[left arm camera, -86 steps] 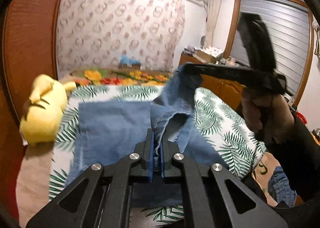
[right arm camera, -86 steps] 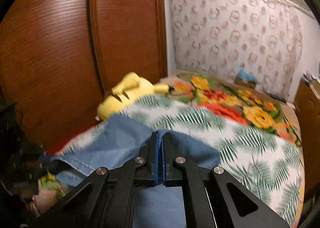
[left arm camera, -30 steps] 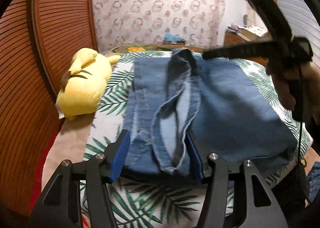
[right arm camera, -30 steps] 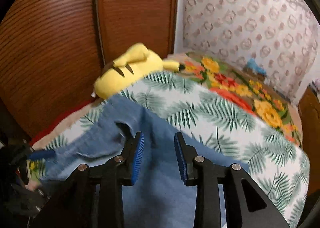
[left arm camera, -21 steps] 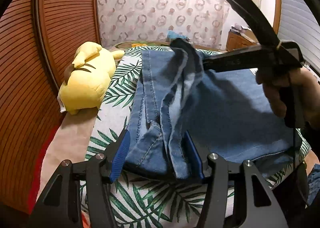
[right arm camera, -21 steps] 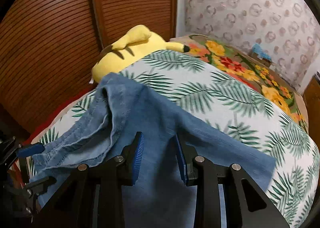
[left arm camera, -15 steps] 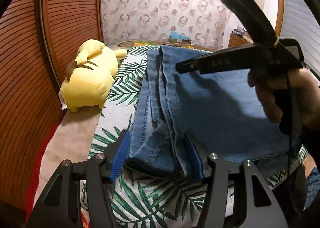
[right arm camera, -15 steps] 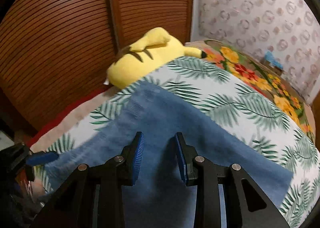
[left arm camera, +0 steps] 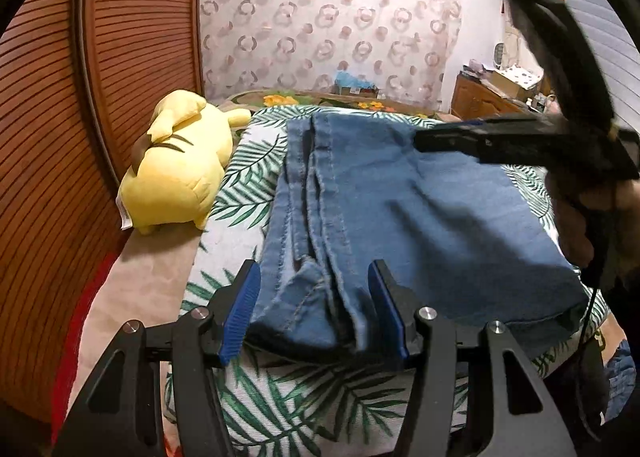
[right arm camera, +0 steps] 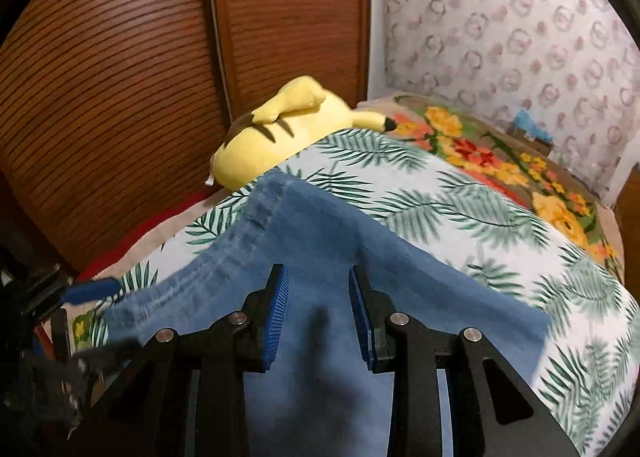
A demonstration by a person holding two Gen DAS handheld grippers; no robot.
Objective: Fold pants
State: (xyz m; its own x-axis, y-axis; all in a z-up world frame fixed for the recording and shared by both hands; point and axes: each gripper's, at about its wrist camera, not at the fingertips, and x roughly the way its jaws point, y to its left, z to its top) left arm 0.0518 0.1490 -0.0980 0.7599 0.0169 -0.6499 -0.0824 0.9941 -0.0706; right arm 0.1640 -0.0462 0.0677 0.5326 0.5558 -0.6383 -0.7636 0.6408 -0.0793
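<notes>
Blue denim pants (left arm camera: 404,217) lie folded flat on the palm-leaf bedspread (left arm camera: 248,173); they also show in the right wrist view (right arm camera: 328,257). My left gripper (left arm camera: 314,289) is open, its blue-padded fingers either side of the pants' bunched near edge. My right gripper (right arm camera: 318,297) is open and empty, just above the denim. It also shows in the left wrist view (left arm camera: 424,141), held by a hand over the pants' far right part.
A yellow plush toy (left arm camera: 176,165) lies on the bed left of the pants, against a brown slatted wardrobe (left arm camera: 48,117). A floral blanket (right arm camera: 500,161) covers the far bed. A wooden dresser (left arm camera: 480,97) stands at the back right.
Both grippers let go of the pants and opened. The lifted denim dropped and now lies flat, folded over. The right gripper drew back to the right, above the cloth.
</notes>
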